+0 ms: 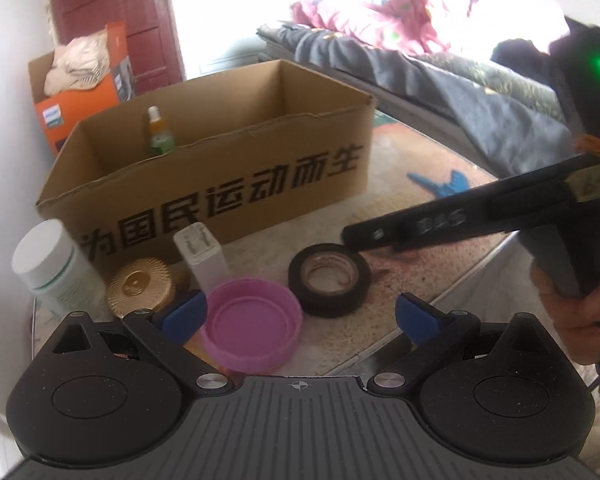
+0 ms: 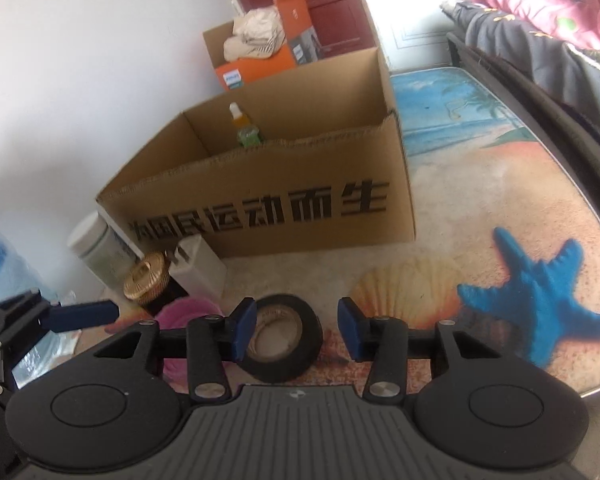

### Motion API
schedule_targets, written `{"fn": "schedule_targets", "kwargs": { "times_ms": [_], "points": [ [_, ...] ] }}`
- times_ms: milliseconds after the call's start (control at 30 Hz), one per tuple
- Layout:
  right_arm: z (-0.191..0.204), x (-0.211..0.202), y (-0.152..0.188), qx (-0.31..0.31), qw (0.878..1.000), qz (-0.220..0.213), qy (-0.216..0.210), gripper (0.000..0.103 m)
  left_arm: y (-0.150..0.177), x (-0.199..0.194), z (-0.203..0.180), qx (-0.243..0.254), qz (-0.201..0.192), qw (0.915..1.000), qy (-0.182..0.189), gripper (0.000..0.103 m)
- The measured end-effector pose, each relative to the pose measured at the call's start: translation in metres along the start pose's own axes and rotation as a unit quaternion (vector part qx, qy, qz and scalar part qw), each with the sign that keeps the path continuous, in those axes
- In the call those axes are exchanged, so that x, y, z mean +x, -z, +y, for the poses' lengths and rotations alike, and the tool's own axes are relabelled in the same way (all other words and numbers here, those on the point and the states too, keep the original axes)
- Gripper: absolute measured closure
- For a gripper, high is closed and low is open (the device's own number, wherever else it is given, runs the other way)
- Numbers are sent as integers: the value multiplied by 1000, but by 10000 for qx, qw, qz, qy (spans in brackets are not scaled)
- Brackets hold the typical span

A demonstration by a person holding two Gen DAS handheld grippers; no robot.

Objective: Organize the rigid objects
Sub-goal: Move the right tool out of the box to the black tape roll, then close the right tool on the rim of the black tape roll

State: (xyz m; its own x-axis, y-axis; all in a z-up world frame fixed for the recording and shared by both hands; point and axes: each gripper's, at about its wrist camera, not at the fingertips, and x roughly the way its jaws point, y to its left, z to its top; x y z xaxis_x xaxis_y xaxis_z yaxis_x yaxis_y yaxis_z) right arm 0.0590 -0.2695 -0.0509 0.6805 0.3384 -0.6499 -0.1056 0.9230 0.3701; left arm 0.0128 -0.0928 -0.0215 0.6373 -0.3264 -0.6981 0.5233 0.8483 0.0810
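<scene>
Both grippers stand spread: the left gripper (image 1: 300, 316) over the pink plastic lid (image 1: 252, 324), the right gripper (image 2: 297, 330) straddling the black tape roll (image 2: 281, 340), pads clear, cardboard box (image 2: 268, 216) at twelve o'clock.

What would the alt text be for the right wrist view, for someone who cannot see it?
The right tool, jaws open, hangs over a black tape roll on a beach-print mat. Behind stands an open cardboard box holding a small dropper bottle; a gold lid and white jar sit to its left.
</scene>
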Motion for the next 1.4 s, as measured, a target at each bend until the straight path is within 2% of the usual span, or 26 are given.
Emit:
{"fn": "schedule_targets", "kwargs": {
  "times_ms": [67,167,233,300,367,500,667,833,967,1233,1400],
  "points": [
    [7,8,5,-176,9998,97,39,67,2,2,-7,99,-5,9999,-28,7],
    [14,17,11,-475,9986,221,115,73,5,5,-15,241,-26,9997,-71,12],
    [16,24,13,-686,9969,309,227,75,5,8,-20,308,8,9995,-43,21],
    [15,28,14,-773,9963,310,221,76,4,10,-24,385,41,9992,-19,22],
    [12,28,13,-715,9966,315,242,82,4,12,-28,488,18,9988,-23,22],
    [-3,20,13,-575,9976,293,247,83,-2,19,-36,655,24,9978,43,22],
    [-27,6,15,-365,9981,189,467,83,-8,36,-51,828,143,9962,239,22],
    [-46,1,18,2,9995,174,281,83,-15,54,-62,874,220,9948,480,22],
    [-53,-1,19,122,9997,173,148,83,-19,69,-67,919,360,9937,531,22],
    [-59,0,19,153,9997,197,-5,83,-24,81,-70,828,501,9936,575,35],
    [-58,-1,19,58,9998,198,-9,83,-25,83,-69,765,442,9943,602,37]
  ]
}}
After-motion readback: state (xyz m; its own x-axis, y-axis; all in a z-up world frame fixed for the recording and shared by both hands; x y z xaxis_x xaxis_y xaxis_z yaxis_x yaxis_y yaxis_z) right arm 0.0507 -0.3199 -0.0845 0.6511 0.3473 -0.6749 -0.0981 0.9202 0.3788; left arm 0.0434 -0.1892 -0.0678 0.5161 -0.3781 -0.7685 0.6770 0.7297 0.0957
